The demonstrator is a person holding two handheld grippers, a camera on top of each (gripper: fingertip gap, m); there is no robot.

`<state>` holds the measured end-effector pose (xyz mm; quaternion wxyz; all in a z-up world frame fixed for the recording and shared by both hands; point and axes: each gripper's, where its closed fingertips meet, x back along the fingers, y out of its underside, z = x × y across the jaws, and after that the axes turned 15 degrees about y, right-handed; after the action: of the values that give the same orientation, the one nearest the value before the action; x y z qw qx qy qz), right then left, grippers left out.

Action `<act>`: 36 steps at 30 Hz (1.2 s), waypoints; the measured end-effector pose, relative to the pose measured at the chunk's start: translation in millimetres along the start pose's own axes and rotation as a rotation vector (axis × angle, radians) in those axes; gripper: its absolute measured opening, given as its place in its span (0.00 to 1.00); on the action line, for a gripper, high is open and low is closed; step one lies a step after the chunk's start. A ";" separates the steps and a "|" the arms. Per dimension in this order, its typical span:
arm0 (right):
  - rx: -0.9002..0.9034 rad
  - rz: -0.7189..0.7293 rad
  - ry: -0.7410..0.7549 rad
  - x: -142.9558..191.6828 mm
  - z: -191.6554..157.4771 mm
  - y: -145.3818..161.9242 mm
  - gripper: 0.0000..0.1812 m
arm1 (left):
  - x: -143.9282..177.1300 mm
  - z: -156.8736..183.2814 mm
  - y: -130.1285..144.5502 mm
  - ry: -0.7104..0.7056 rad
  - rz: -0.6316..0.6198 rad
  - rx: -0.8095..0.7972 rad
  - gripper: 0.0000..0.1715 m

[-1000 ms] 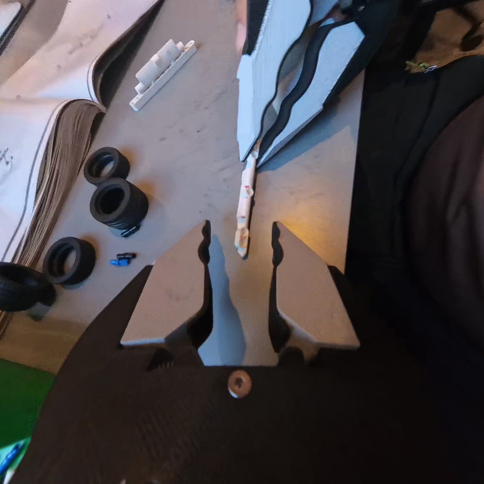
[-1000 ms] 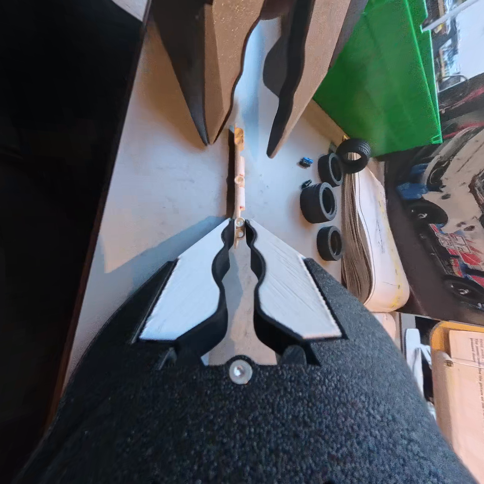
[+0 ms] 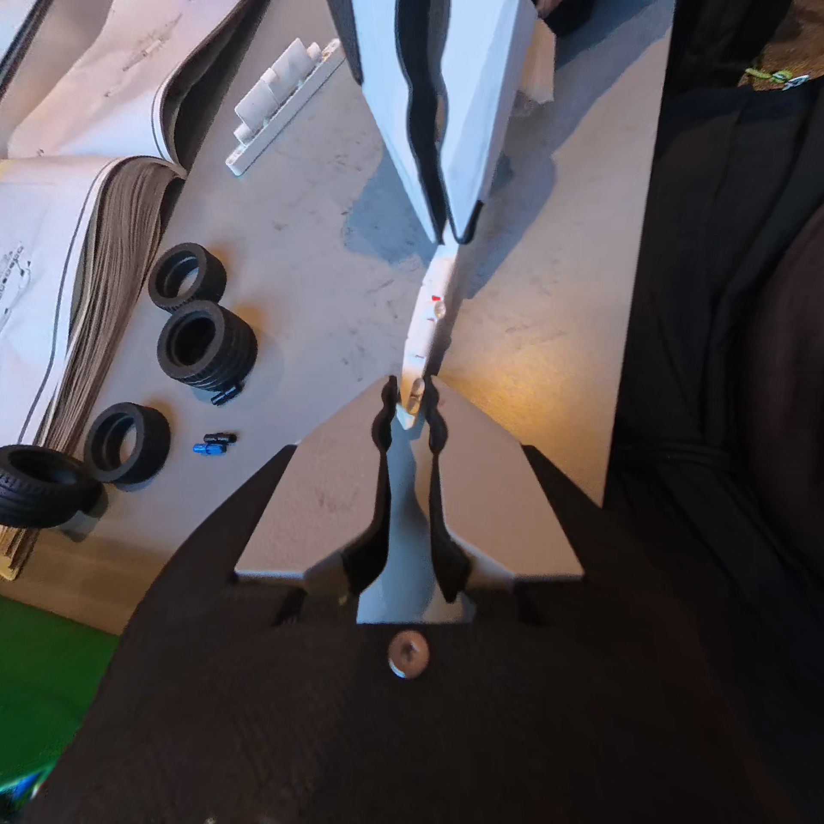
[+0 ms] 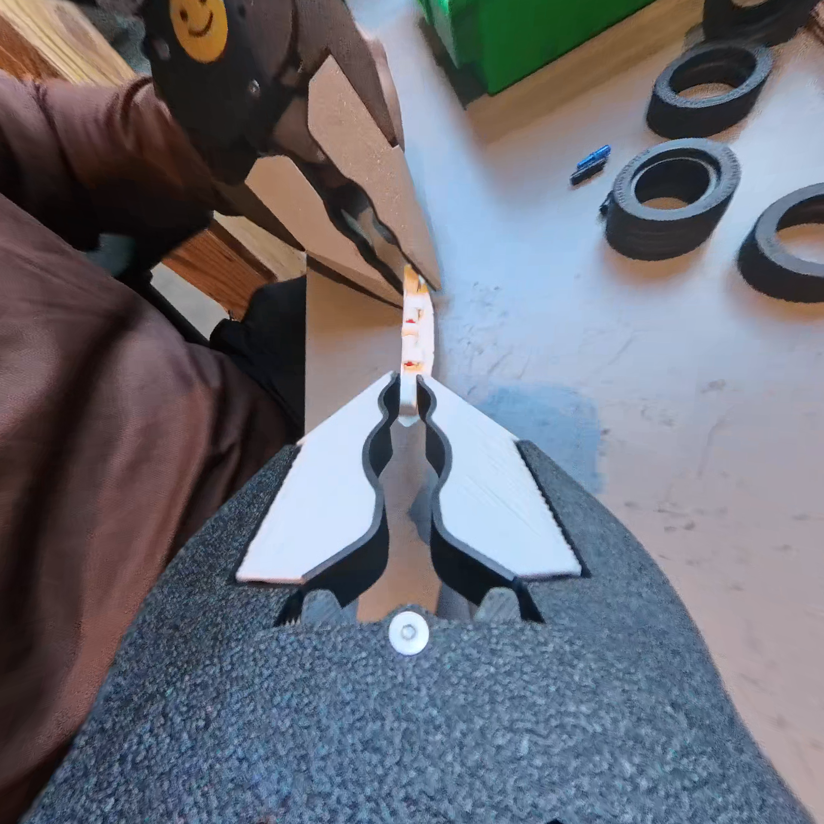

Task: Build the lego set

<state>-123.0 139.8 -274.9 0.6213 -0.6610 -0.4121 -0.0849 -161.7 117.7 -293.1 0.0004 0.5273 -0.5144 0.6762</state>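
Grippers: I have the left gripper (image 3: 409, 392) and right gripper (image 4: 405, 388) each clamped on one end of the white beam assembly (image 3: 428, 325). Next, presumably, a steady press or reorientation.

Brown sleeve (image 4: 111, 401), white-fingered black claw (image 4: 406, 384)

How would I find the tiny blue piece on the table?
Start at the thick open instruction book and its row of black rubber tyres. Beside the tyres, on the grey table, lies the small blue peg, next to a black peg; it is the only blue piece.
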 end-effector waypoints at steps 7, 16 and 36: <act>0.030 0.161 0.257 27.0 44.2 -27.3 0.15 | 4.7 -20.3 9.6 0.053 0.070 0.406 0.05; 0.002 0.159 0.610 108.3 88.8 -13.4 0.16 | 16.3 -17.8 0.6 0.253 0.352 0.842 0.07; -0.041 0.080 0.479 69.4 62.5 -0.3 0.17 | 26.8 -3.2 20.6 0.093 0.212 0.650 0.19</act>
<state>-103.4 226.0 -244.7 0.6906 -0.6502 -0.2248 -0.2231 -187.1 95.7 -288.0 -0.2148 0.4121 -0.3235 0.8243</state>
